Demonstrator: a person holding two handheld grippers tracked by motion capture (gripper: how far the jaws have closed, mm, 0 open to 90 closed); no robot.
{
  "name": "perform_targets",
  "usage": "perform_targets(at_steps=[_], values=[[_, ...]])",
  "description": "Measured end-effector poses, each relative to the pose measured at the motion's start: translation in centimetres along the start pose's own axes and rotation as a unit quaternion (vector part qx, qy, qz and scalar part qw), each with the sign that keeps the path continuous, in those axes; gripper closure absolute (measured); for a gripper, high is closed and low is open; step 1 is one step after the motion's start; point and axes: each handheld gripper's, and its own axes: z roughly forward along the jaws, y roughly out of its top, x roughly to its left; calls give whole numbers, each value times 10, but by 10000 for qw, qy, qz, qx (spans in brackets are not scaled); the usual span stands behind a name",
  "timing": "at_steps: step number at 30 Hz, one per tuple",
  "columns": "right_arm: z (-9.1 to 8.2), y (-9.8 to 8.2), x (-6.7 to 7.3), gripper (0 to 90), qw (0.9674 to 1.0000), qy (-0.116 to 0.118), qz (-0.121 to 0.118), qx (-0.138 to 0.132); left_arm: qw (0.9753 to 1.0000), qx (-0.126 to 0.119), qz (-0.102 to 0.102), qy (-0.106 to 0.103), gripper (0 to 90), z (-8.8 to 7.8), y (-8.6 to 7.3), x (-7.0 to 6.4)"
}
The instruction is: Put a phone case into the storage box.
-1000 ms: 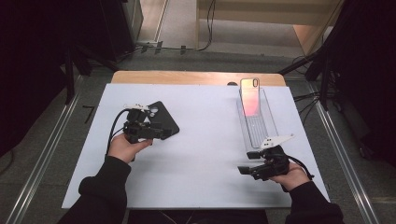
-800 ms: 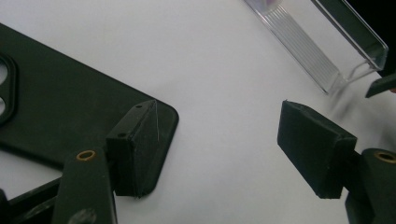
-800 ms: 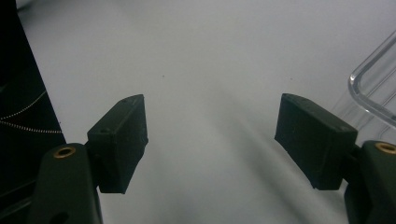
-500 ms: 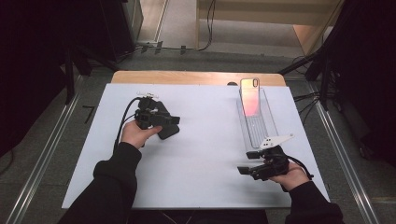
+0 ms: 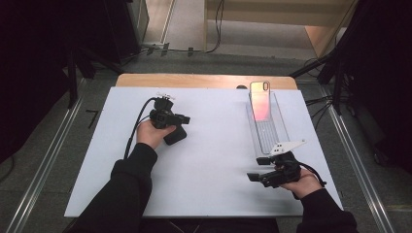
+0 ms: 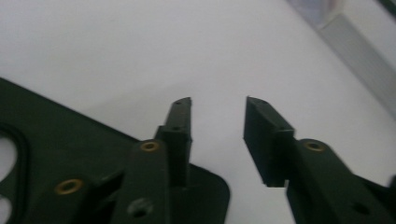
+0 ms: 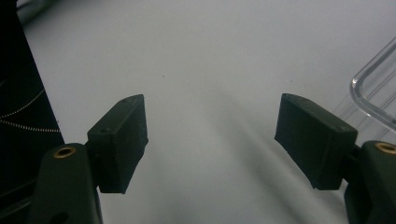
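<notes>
Here the left gripper (image 6: pixel 217 126), jaws just narrowing on nothing, overhangs a flat matte-black phone case (image 6: pixel 56 154); the right gripper (image 7: pixel 210 140) gapes wide.

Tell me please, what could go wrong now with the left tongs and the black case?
1. The left tongs have just been closing, yet only the white mat shows between them. The case lies under one jaw, so they may shut on nothing or push it aside.
2. The case lies flat on the mat, so a grip on its thin edge might slip.
</notes>
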Motion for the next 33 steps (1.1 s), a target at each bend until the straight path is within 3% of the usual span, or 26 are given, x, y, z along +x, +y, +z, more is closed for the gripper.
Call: perform_targets(at_steps=[2,3,7,12,17,21,33], values=[[0,0,0,232,10000,-6,-13,4,9998,36,-142,-143,874,3,-1,2],[0,0,0,232,10000,-9,-11,5,9998,82,-128,-152,900,5,-1,2],[0,0,1,232,10000,-16,-7,14,9993,350,-75,-113,900,17,-5,0],[1,0,1,232,10000,-13,-34,10,9988,473,-85,-49,900,25,-11,2],[1,0,1,232,10000,-24,-26,14,9989,456,-86,-104,900,22,-15,3],[0,0,1,232,10000,-23,-42,19,9980,612,-7,-134,900,18,-22,4],[1,0,2,232,10000,-23,-65,29,9978,645,-82,-146,900,-1,-39,11]])
